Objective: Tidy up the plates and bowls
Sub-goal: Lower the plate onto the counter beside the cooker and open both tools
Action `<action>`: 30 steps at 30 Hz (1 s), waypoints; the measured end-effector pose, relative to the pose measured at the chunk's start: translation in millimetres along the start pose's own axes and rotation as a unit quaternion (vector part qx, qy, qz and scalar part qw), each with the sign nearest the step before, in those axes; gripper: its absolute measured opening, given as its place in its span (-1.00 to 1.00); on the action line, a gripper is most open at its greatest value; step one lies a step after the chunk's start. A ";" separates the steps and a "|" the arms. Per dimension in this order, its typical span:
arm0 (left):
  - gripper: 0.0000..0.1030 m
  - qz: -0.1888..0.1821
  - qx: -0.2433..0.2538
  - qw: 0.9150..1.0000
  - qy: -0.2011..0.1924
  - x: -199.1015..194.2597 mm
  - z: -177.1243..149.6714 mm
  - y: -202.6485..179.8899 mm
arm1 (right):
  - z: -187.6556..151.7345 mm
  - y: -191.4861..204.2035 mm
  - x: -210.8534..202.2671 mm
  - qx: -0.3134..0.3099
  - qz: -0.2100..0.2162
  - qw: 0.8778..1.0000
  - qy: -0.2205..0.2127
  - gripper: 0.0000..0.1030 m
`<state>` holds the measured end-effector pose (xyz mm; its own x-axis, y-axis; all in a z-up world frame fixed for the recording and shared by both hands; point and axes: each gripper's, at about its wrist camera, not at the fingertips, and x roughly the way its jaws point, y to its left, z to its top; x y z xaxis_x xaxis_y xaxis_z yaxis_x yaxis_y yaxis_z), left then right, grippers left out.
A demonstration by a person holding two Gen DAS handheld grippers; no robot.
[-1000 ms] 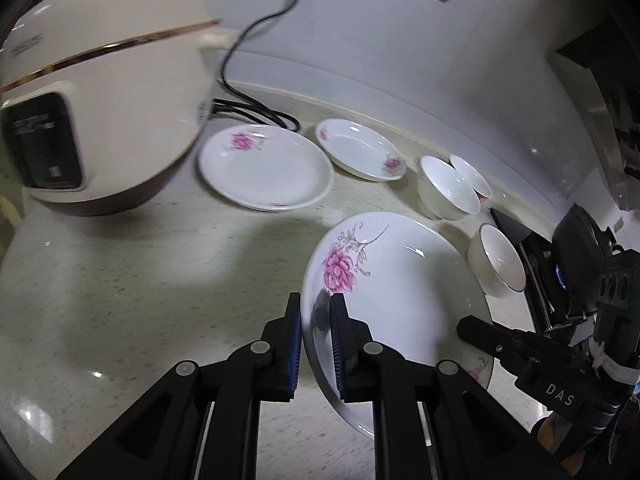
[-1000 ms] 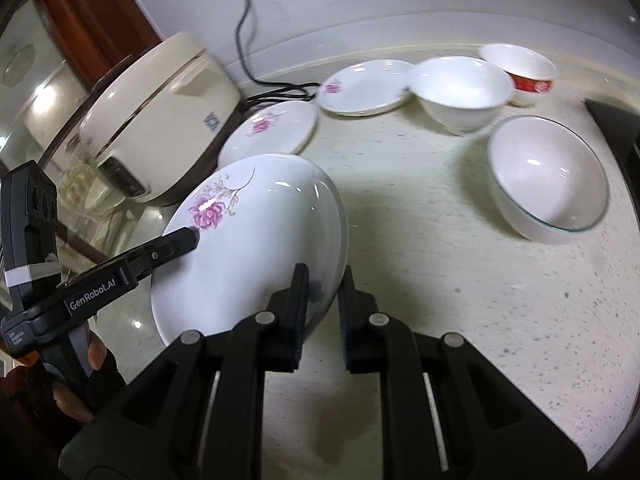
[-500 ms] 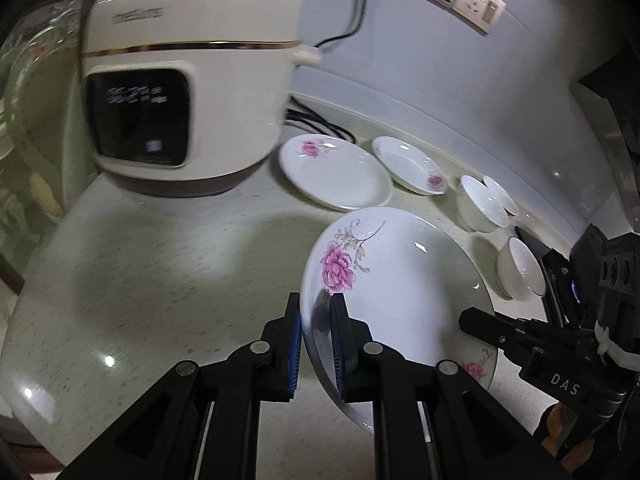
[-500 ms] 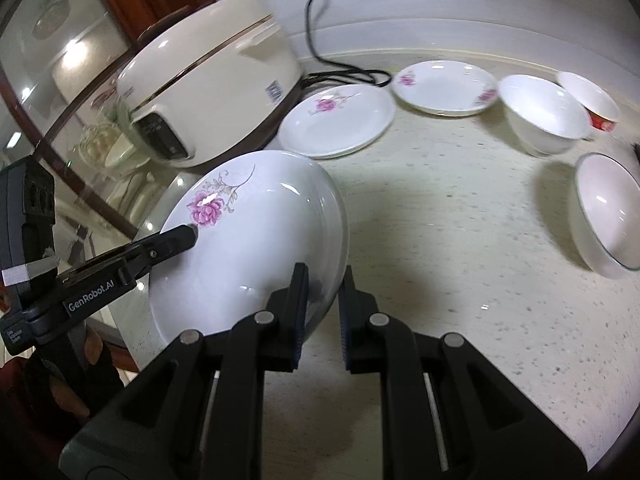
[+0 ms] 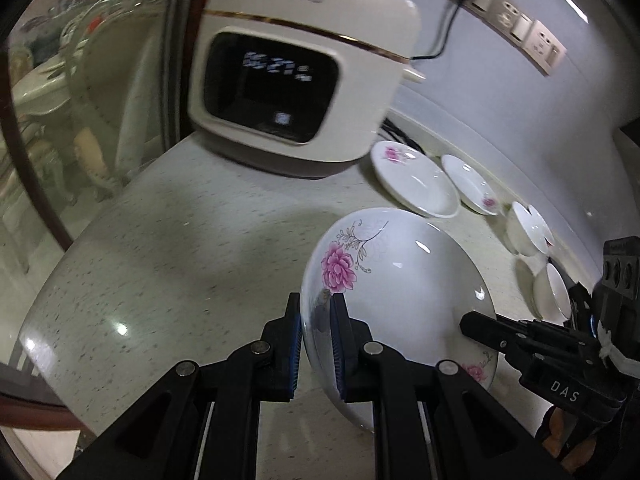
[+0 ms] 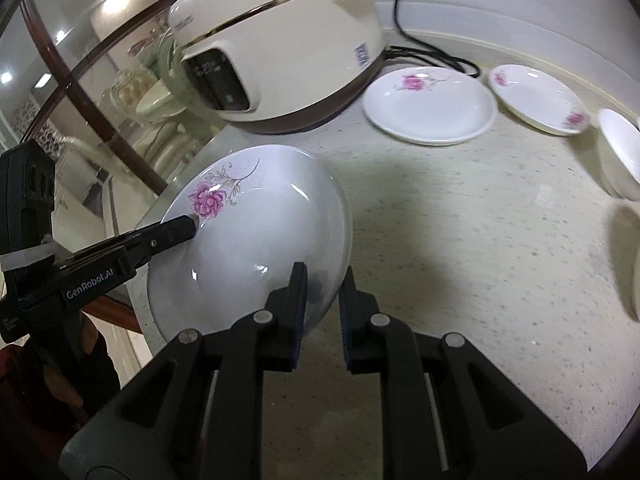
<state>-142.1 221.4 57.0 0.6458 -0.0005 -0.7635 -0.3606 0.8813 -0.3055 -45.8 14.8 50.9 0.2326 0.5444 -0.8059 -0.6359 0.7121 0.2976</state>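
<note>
While the large flowered plate [image 5: 400,280] hangs tilted above the speckled bench [image 5: 180,248], the left hand-held gripper [image 5: 316,344] pinches its rim on one side and the right hand-held gripper [image 6: 322,312] clamps the opposite edge. Beyond it stand a cream rice cooker [image 5: 296,72], two smaller plates [image 6: 430,106] and white bowls [image 5: 528,230].

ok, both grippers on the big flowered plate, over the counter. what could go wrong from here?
1. Both the left gripper and right gripper pinch only the thin rim of the large plate, on opposite sides. Glazed ceramic may slip, or twist if the hands drift apart.
2. The rice cooker stands close ahead; the plate's far edge could clip it.
3. The plate sits near the counter edge; a slip there could send it off the counter.
</note>
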 end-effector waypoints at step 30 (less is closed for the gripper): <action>-0.68 0.054 -0.084 0.995 0.030 23.4 -7.2 50.9 | 19.2 35.0 57.8 -0.056 -0.006 0.996 0.067 -0.64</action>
<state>-150.2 262.9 19.5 0.5580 0.0572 -0.8279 -0.5356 0.7868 -0.3066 -40.5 79.7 24.6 0.1453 0.4675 -0.8720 -0.7136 0.6600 0.2349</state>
